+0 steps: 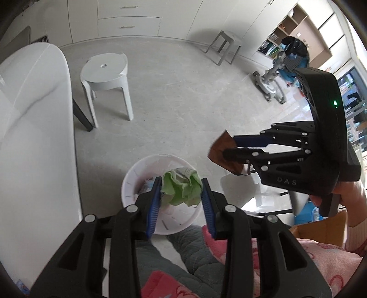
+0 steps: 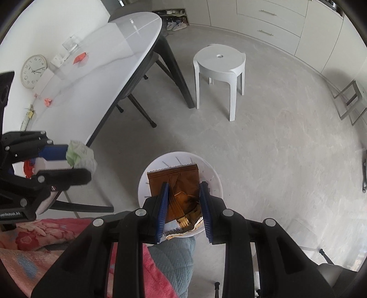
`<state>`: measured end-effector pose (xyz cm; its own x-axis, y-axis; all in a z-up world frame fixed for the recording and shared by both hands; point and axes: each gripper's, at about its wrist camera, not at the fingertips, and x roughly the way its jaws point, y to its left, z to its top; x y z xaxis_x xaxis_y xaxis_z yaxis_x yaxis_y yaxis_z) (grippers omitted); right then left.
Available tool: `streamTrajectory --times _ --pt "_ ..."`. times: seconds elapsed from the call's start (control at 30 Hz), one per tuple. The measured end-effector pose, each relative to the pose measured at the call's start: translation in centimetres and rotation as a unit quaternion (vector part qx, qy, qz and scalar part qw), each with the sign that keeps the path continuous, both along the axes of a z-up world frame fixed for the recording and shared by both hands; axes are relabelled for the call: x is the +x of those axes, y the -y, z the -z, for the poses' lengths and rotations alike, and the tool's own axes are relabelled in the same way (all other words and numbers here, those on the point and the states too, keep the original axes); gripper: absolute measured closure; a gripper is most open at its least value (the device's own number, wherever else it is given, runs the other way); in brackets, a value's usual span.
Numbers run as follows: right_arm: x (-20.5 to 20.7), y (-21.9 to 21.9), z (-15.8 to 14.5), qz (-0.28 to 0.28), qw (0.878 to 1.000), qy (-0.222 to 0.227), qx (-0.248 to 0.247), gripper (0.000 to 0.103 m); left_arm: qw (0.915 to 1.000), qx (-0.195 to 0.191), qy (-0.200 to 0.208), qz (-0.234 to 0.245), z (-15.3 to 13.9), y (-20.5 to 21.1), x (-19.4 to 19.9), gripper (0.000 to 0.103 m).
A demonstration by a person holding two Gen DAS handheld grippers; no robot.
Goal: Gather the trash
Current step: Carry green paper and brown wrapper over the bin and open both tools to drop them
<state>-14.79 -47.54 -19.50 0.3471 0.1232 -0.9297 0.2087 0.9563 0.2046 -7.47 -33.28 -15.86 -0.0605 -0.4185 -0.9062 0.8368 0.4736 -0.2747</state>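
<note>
Crumpled green paper (image 1: pixel 182 188) — glossy brown wrapper (image 2: pixel 181 194)

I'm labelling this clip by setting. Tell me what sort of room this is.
Most likely a home dining area. An oval white dining table stands on dark legs, a white plastic stool sits on the floor beside it, and built-in cabinets with drawers line the far wall.

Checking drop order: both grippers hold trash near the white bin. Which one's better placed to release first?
Either, marginally the right gripper: each wrist view shows its load over the white bin, and the brown wrapper looks more centred than the left gripper's green wad.
</note>
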Motion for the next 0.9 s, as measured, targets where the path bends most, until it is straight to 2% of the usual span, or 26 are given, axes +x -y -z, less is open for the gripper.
streamTrajectory --times 0.03,0.07,0.17,0.3,0.37,0.83,0.9 --pt "0.0 0.0 0.2 0.0 1.0 -0.001 0.001 0.074 1.0 0.002 0.006 0.002 -0.3 0.0 0.0 0.061" --pt "0.0 0.0 0.4 -0.001 1.0 -0.003 0.002 0.074 0.9998 0.008 0.017 0.003 -0.5 0.0 -0.1 0.046" --pt "0.1 -0.3 0.8 0.0 1.0 -0.009 0.008 0.074 0.9984 0.019 0.054 0.002 -1.4 -0.5 -0.4 0.022" --pt "0.4 -0.8 1.3 -0.005 1.0 -0.016 0.013 0.074 0.9975 0.025 0.066 0.006 -2.2 -0.6 -0.1 0.019" --pt "0.5 -1.0 1.4 -0.007 1.0 -0.017 0.013 0.074 0.9968 0.03 0.074 0.003 -2.4 -0.8 -0.1 0.014" --pt "1.3 -2.9 2.1 -0.027 0.999 -0.037 0.016 0.074 0.9968 0.028 0.072 -0.02 -2.5 -2.1 1.3 0.013" --pt "1.6 -3.2 2.5 -0.032 0.998 -0.049 0.019 0.062 0.9967 0.026 0.071 -0.028 -2.6 -2.6 1.6 0.013"
